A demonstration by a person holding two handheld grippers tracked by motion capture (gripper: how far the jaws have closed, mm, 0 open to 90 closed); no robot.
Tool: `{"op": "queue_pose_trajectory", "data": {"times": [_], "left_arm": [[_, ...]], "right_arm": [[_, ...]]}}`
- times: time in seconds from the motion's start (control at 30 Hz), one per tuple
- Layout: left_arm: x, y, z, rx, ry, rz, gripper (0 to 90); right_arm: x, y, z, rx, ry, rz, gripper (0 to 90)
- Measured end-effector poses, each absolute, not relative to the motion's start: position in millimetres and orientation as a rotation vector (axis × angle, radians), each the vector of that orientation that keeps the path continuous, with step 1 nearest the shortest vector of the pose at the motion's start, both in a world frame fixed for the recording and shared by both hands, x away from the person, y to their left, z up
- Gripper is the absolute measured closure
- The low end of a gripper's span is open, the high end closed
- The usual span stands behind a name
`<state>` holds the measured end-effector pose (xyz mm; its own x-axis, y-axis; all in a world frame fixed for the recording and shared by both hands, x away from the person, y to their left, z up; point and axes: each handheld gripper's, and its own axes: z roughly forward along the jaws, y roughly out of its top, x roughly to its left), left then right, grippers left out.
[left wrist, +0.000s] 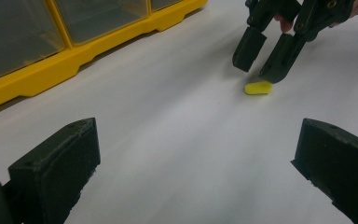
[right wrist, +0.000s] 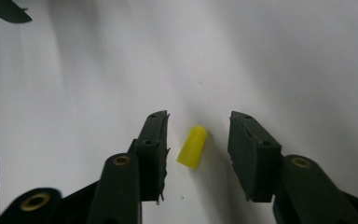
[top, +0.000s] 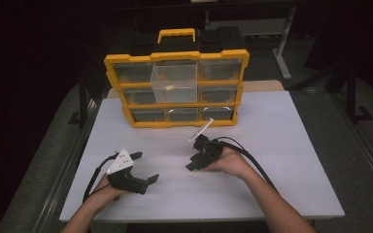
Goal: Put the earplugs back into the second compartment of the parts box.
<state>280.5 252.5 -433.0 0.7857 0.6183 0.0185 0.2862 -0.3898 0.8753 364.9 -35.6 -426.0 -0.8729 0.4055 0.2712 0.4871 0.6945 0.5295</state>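
A small yellow capsule-shaped piece lies on the white table. My right gripper points down over it, one jaw on each side, and neither pad touches it; the gaps show in the right gripper view. From the left gripper view the same piece rests just under the right gripper. My left gripper stands wide open with nothing between its jaws, low over the table at the front left. The right gripper is near the table's middle.
A yellow drawer organiser with a handle stands at the table's back. Its clear top-middle drawer is pulled out and holds a small yellow piece. Bare white tabletop lies around both grippers.
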Motion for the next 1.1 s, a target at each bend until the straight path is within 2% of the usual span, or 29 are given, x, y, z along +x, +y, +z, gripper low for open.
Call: {"op": "queue_pose_trajectory", "data": {"times": [0.43, 1.1], "left_arm": [[280.0, 252.7, -432.3, 1.989, 0.67, 0.426, 0.0], [279.1, 250.8, -433.6, 1.986, 0.666, 0.403, 0.0]], "right_arm": [[362.1, -30.9, -430.7, -0.687, -2.814, -0.852, 77.8], [372.8, -52.4, -393.0, -0.72, -2.825, -0.935, 79.6]]}}
